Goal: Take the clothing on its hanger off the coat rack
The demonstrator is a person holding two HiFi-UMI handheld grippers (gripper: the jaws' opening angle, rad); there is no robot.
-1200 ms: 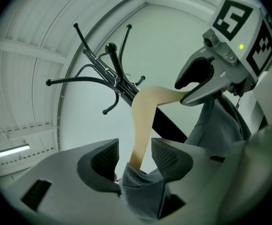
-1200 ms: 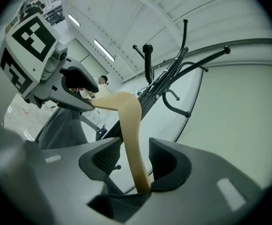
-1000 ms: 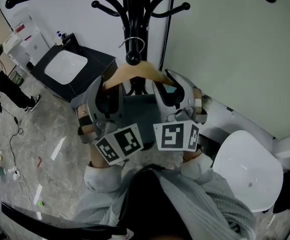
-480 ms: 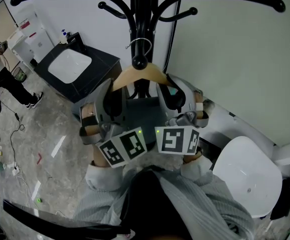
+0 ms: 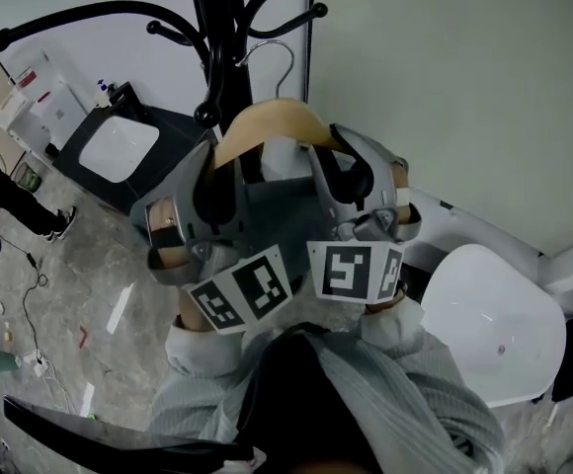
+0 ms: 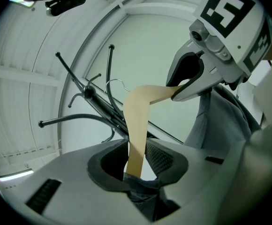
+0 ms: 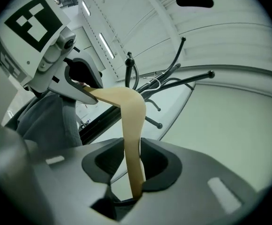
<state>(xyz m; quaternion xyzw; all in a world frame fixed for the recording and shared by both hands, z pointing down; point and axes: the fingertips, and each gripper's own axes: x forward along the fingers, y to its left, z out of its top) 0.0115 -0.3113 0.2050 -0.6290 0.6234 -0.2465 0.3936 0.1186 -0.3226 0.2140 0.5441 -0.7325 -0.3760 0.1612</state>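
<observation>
A wooden hanger (image 5: pixel 272 118) carries a grey garment (image 5: pixel 277 215) in front of the black coat rack (image 5: pixel 217 38). Its wire hook (image 5: pixel 267 55) stands just right of the pole, apart from the knobbed peg (image 5: pixel 205 115). My left gripper (image 5: pixel 219 178) is shut on the hanger's left arm (image 6: pixel 137 125), with grey cloth (image 6: pixel 143 191) bunched under the pads. My right gripper (image 5: pixel 343 171) is shut on the right arm (image 7: pixel 133 139). Each gripper view shows the other gripper clamped on the far end, the right gripper (image 6: pixel 192 81) in one and the left gripper (image 7: pixel 82 88) in the other.
A white round chair (image 5: pixel 494 324) stands close at the right. A black stand with a white top (image 5: pixel 119 151) sits left of the rack, and a person (image 5: pixel 0 191) stands beyond it. The rack's curved arms (image 5: pixel 79 18) reach out overhead. A pale wall is right behind.
The hanger's hook hung round the rack's knob; now it has come off and sits to the right of the pole. Both grippers and the garment shifted with it.
</observation>
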